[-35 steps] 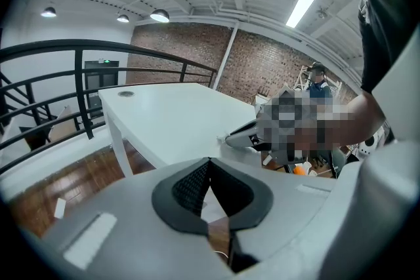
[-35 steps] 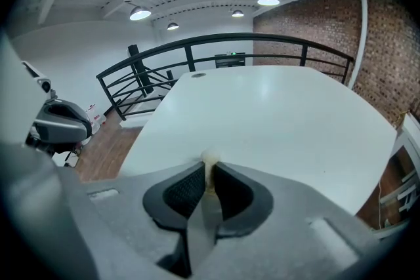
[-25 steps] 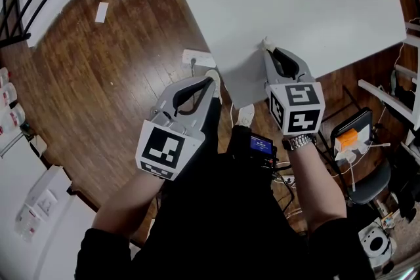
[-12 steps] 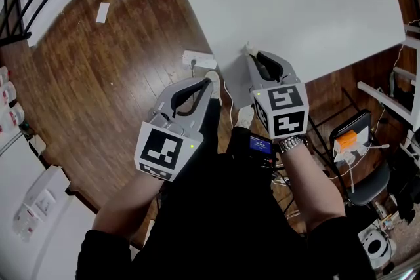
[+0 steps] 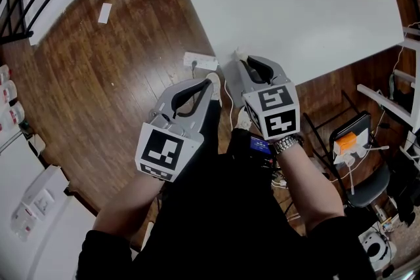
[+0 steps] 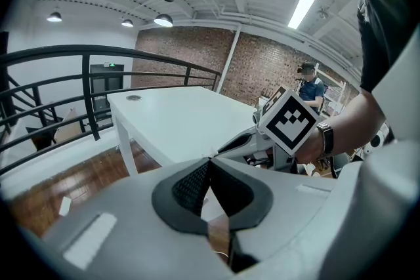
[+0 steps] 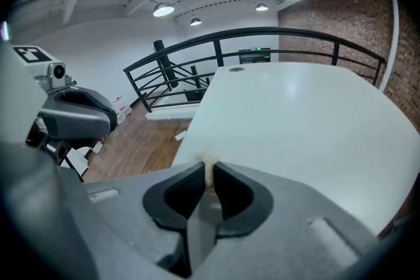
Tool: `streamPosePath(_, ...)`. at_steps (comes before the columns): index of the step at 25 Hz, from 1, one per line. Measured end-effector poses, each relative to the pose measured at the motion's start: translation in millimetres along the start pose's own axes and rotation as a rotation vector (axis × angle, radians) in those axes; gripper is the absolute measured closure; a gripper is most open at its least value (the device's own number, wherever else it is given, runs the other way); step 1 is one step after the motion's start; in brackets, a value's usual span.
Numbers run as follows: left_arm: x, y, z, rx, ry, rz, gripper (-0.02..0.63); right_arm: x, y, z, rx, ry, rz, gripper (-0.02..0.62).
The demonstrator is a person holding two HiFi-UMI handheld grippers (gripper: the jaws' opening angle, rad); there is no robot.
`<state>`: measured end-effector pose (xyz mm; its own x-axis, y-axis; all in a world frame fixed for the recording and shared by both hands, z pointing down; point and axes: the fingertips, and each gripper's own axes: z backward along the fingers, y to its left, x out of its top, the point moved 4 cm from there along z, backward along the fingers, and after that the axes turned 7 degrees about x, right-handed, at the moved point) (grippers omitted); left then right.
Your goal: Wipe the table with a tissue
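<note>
a loft room with a brick wall [image 6: 197, 52], a black metal railing [image 7: 262, 42] and a dark wooden floor [image 5: 111, 69]; a large plain white worktop [image 5: 295, 3] fills the upper right of the head view.

the right gripper [image 5: 237, 56] is at the worktop's near left corner. its fingers [image 7: 180, 197] are pressed together on a small off-white wad of tissue [image 7: 210, 166], of which only a tuft shows past the tips. the tissue sits right at the corner's edge, low against the surface; whether it actually presses on the surface cannot be told.

the left gripper [image 5: 213, 79] hangs off the worktop, over the floor just left of that corner. its fingers [image 6: 190, 183] are closed tip to tip with nothing between them.

what the coming move turns on: nearly all the white surface lies ahead of the tissue and out to its right, with only floor on its left and behind. from the right gripper view the worktop runs away from the fingertips towards the far railing, its long stretch roughly in line with the way the fingers point. so a wiping stroke would probably have to push forward and rightward, away from the body. the right gripper is the one placed to do it, and the left is beside the worktop but not over it.
</note>
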<state>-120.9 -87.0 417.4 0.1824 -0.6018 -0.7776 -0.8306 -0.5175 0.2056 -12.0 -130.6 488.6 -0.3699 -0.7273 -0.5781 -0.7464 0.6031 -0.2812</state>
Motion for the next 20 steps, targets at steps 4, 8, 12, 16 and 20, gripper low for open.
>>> streamPosePath(4,1.8,-4.3,5.4,0.004,-0.009,-0.004,0.592,-4.6,6.6,0.2,0.023,0.007,-0.01,0.561)
streamPosePath(8,6.0,-7.6,13.4,0.014,-0.025,-0.016,0.592,-4.8,17.1,9.5,0.034,-0.02,-0.007,0.561)
streamPosePath(12,11.1,-13.4,20.7,0.022,-0.044,-0.028,0.592,-6.6,23.9,22.2,0.031,-0.041,0.007,0.561)
streamPosePath(16,18.7,-28.4,29.3,0.024,-0.066,-0.047,0.592,-7.4,25.0,43.8,0.016,-0.068,0.02,0.561)
streamPosePath(20,25.1,-48.2,38.6,0.031,-0.085,-0.067,0.592,-8.4,24.5,71.5,0.0,-0.106,0.035,0.561)
